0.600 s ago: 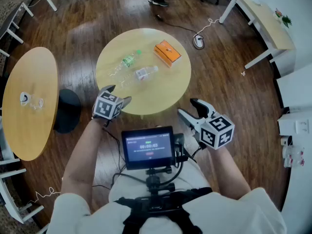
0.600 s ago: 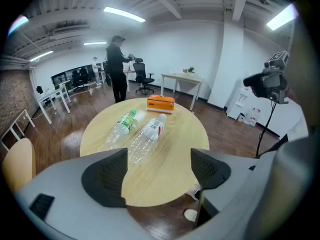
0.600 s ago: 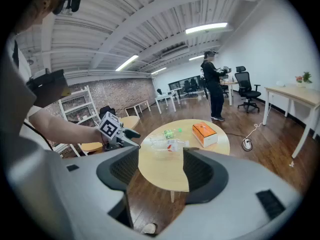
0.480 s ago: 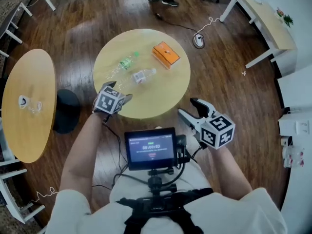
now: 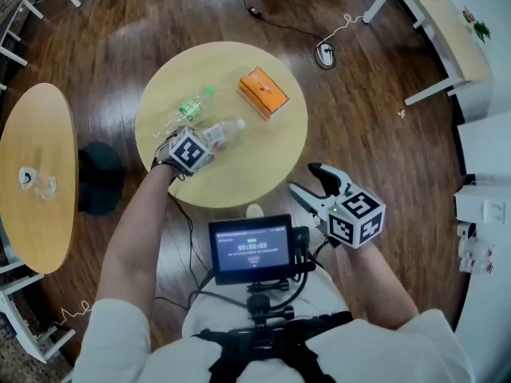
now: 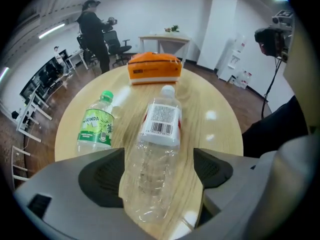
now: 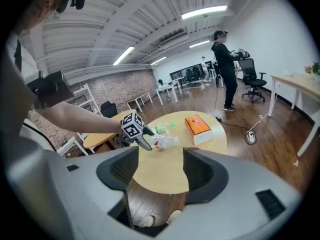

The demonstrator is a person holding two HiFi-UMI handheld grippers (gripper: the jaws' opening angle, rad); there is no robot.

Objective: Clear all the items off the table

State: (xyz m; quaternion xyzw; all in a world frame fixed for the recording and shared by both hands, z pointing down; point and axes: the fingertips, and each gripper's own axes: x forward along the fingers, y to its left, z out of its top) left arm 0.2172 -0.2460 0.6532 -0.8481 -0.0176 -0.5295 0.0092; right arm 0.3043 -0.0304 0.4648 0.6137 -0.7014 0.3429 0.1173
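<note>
— Where to look for the left gripper?
— Out over the round table, at the end of a stretched bare forearm, tipped steeply down at the tabletop.
— Gripping anything?
— Not clamped. Standing partly open astride the clear bottle, with the left pad right at the bottle's edge and a gap showing at the right pad.
— Lying how?
— Flat on its side near the middle of the table, with the long axis running almost straight away from the jaws. Base down between the pads, white cap pointing at the orange box on the far side. Showing its barcode label upward.
— Anything beside it?
— Just to its left a green-labelled bottle, also lying down, cap pointing away much the same way, apart from the clear one.
— And over at the right gripper?
— Held back off the table's near edge, above the wooden floor, close to the body, angled moderately down toward the table. Gaping wide, with nothing between the pads.
</note>
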